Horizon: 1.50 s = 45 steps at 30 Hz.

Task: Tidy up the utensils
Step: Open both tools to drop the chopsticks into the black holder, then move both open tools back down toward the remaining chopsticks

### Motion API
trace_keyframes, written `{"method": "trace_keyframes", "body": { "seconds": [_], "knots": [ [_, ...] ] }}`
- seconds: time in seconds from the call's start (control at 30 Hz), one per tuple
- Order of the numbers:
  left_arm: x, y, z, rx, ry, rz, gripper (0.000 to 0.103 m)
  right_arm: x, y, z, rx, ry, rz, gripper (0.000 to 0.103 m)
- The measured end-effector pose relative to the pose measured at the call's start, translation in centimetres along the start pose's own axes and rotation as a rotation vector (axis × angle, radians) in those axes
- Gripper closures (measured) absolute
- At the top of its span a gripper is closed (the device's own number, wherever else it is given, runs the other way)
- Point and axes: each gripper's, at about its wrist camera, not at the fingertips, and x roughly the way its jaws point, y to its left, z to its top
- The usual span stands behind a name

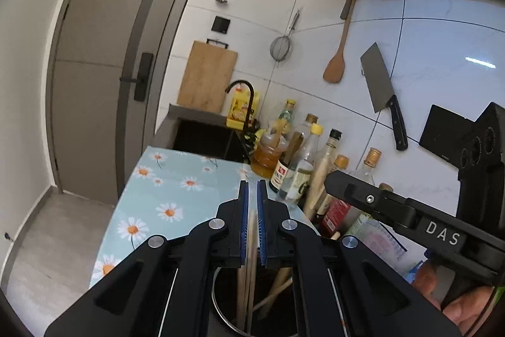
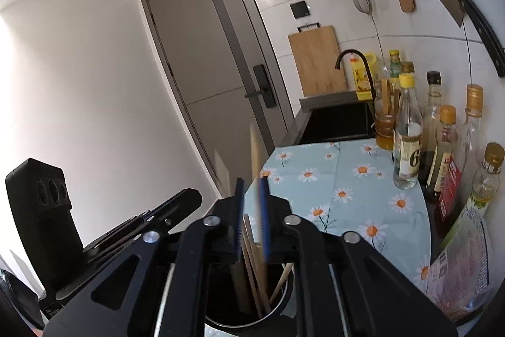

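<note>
Both tongs hang above the metal cup [image 2: 246, 305] at the desk's [image 2: 347, 179] near edge. The right tongs [image 2: 251, 204] are narrowly parted around an upright chopstick [image 2: 256, 166]. The left tongs [image 1: 252, 210] are almost closed around another chopstick [image 1: 252, 242], its long axis pointing down into the cup.

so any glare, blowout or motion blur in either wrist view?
Left wrist: glare streak on the wall tiles, otherwise sharp. Right wrist: the wall at the left edge is blown out, and the chopstick rising between the right gripper fingers is smeared; strong fisheye bending in both.
</note>
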Motion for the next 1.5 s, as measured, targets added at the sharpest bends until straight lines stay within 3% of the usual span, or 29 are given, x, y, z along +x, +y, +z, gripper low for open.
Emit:
{"method": "trace_keyframes", "body": {
  "seconds": [0.07, 0.43, 0.5, 0.57, 0.87, 1.2, 1.33, 1.4, 1.5],
  "knots": [
    [-0.1, 0.2, -0.2, -0.005, 0.011, 0.007, 0.087, 0.0, -0.2, -0.3, 0.011, 0.008, 0.001, 0.081],
    [-2.1, -0.1, -0.6, 0.01, 0.037, 0.019, 0.086, -2.1, -0.4, -1.2, 0.063, 0.02, 0.026, 0.075],
    [-2.8, -0.3, -0.5, 0.011, 0.045, 0.016, 0.086, -3.1, -0.2, -1.3, 0.075, 0.01, 0.042, 0.068],
    [-3.7, -0.4, -0.7, 0.012, 0.047, 0.015, 0.086, -3.9, 0.0, -1.5, 0.082, 0.018, 0.052, 0.068],
    [-6.9, -0.9, -2.8, 0.024, 0.151, 0.022, 0.086, -6.9, 0.0, -4.9, 0.161, 0.094, 0.057, 0.068],
    [-9.8, -0.3, -6.1, 0.044, 0.251, 0.065, 0.081, -8.0, -1.1, -10.0, 0.305, 0.219, 0.103, 0.064],
    [-10.0, 0.4, -7.3, 0.032, 0.304, 0.07, 0.079, -7.7, -1.8, -12.2, 0.378, 0.318, 0.106, 0.064],
    [-9.8, 0.4, -8.0, 0.033, 0.336, 0.052, 0.073, -7.4, -1.9, -13.2, 0.388, 0.377, 0.092, 0.055],
    [-9.4, 0.5, -9.1, 0.064, 0.385, 0.029, 0.069, -6.8, -1.7, -14.4, 0.394, 0.435, 0.067, 0.055]
  ]
}}
